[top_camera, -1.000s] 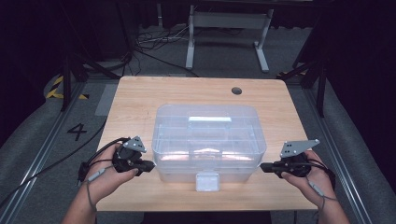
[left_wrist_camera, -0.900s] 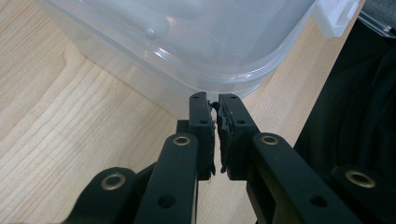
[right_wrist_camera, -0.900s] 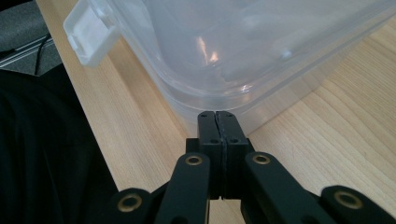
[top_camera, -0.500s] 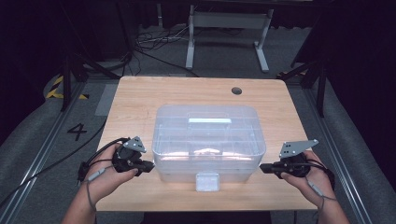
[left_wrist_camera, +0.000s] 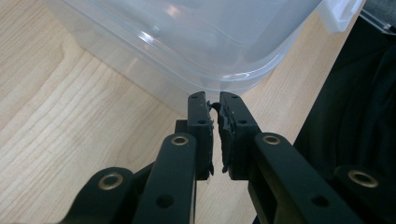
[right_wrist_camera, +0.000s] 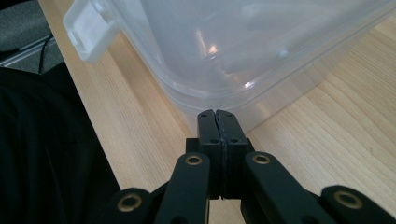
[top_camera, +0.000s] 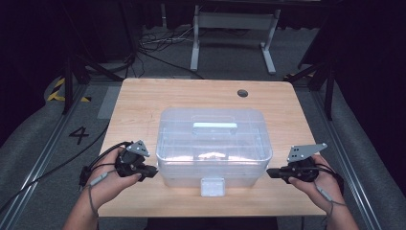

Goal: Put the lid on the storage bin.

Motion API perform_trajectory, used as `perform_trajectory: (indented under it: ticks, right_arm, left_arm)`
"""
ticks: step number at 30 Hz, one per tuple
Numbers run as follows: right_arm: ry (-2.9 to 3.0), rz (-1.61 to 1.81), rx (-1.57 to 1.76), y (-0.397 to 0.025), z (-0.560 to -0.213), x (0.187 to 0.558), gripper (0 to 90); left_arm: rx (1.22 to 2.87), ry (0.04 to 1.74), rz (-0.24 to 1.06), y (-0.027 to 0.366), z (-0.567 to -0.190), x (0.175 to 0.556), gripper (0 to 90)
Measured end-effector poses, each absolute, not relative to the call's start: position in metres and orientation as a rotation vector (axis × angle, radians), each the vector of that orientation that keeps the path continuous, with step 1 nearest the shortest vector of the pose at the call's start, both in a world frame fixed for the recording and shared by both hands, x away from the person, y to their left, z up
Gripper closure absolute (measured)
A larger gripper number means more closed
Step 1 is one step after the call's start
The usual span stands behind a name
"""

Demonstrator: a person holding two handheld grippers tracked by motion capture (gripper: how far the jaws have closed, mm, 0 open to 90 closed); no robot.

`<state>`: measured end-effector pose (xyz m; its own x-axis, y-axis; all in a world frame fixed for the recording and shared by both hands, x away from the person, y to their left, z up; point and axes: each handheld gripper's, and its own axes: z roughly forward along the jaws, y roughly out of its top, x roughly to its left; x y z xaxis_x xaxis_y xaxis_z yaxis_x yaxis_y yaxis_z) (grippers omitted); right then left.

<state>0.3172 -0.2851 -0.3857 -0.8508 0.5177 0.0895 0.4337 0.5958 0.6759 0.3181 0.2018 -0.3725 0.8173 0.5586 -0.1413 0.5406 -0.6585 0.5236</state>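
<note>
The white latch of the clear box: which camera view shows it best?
The high view shows the white latch best: it faces the camera whole, at the middle of the near wall of the clear box. The right gripper view shows it obliquely, near the top left corner. The left gripper view shows a cropped piece.

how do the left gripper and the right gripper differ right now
The left gripper has a thin gap between its jaws, and its pads look chewed; the right gripper has jaws pressed flat together, edges clean. In the high view the left gripper nearly touches the clear box, while the right gripper sits slightly off it. Both are black, hand-held, and point inward at the box's near corners.
</note>
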Motion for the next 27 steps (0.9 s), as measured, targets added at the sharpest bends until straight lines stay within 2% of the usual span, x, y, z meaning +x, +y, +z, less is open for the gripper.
perform_trajectory:
  ticks: [5, 15, 27]
  right_arm:
    - [2.692, 1.097, 0.81, -0.287, -0.383, 0.316, 90.0]
    - [2.622, 1.143, 0.814, -0.292, -0.374, 0.317, 90.0]
    - [2.505, 1.203, 0.882, -0.303, -0.367, 0.321, 90.0]
  left_arm:
    - [2.422, 0.808, 0.046, 0.204, -0.37, 0.316, 78.8]
    - [2.335, 0.818, 0.092, 0.214, -0.357, 0.311, 78.9]
    - [2.204, 0.928, 0.184, 0.238, -0.35, 0.312, 78.0]
